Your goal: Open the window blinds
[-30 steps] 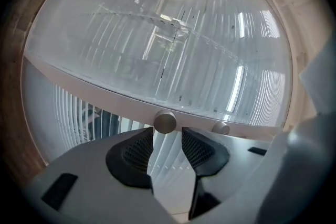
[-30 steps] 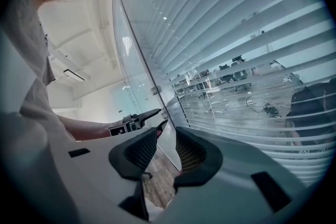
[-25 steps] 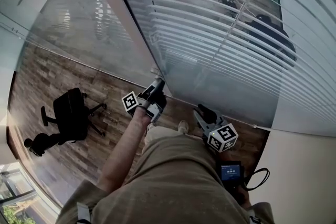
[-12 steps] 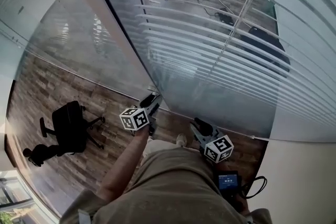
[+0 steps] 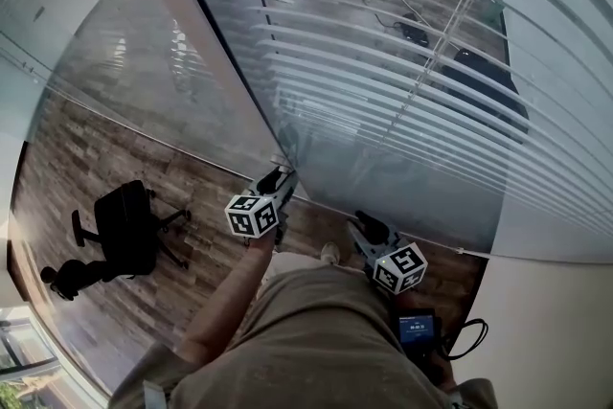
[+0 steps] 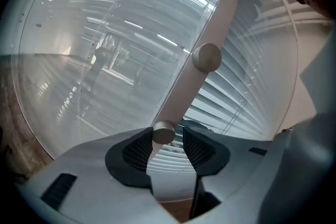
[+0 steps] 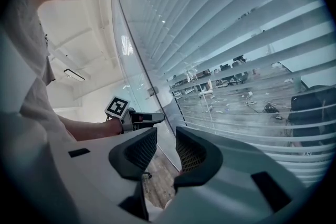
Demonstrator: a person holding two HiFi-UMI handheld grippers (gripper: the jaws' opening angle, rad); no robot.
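Having just been opened, the left gripper (image 5: 275,177) was found loose around the lower knob (image 6: 164,134), the right gripper (image 5: 361,222) apart and empty, the blinds (image 5: 412,124) noted at one o'clock.

L gripper (image 6: 167,150) jaws just widened, knob (image 6: 163,135) between, perhaps touching; R gripper's (image 7: 166,152) apart.

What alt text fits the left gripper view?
The left hand-held gripper, its jaws just opened, straddles a small round metal knob on a pale frame post between glass panes. A second knob sits higher, with blind slats behind.
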